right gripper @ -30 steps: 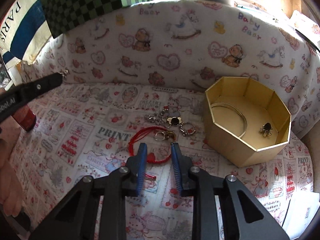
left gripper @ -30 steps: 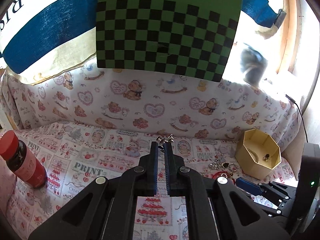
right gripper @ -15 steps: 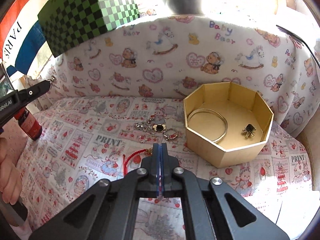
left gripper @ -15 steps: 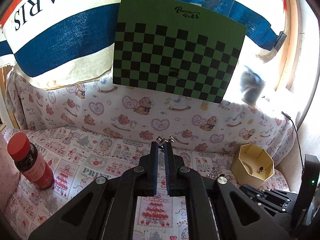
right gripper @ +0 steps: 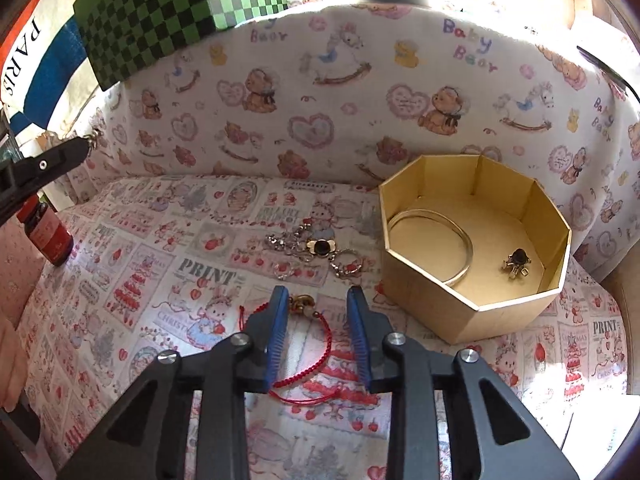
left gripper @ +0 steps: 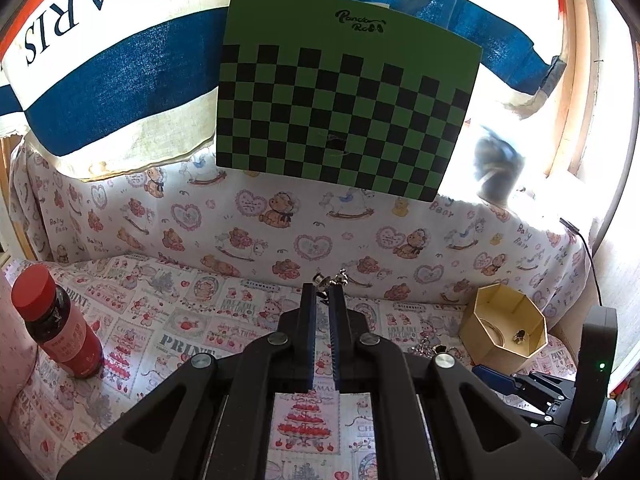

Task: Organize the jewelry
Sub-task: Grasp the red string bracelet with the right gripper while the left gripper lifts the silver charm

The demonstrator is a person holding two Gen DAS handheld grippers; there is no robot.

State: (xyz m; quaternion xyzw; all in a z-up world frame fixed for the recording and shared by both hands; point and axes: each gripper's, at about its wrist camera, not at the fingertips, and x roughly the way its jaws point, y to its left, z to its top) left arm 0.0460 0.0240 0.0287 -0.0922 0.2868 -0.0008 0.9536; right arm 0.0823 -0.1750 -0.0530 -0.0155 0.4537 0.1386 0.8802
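My left gripper (left gripper: pixel 322 289) is shut on a small silver piece of jewelry (left gripper: pixel 331 279), held above the printed cloth; from the right wrist it shows at the left edge (right gripper: pixel 86 146). My right gripper (right gripper: pixel 317 294) points down at the cloth with its jaws opening. A red cord bracelet (right gripper: pixel 301 303) with a gold bead lies on the cloth between its blue fingers, and the pads are clear of it. A silver chain with a black flower (right gripper: pixel 320 246) lies just beyond. The gold octagonal box (right gripper: pixel 440 292) to the right holds a bangle (right gripper: pixel 466 240) and a black charm (right gripper: pixel 518 262).
A red-capped bottle (left gripper: pixel 56 328) stands at the far left of the cloth. A green checkerboard (left gripper: pixel 344 100) hangs on the back wall above the bear-print fabric. A person's hand (right gripper: pixel 8 360) shows at the left edge. The box (left gripper: pixel 480 344) sits near the right wall.
The right jaws closed fully half a second ago and now stand apart over the red bracelet. The left gripper stays shut on the silver piece, and its view has tilted upward.
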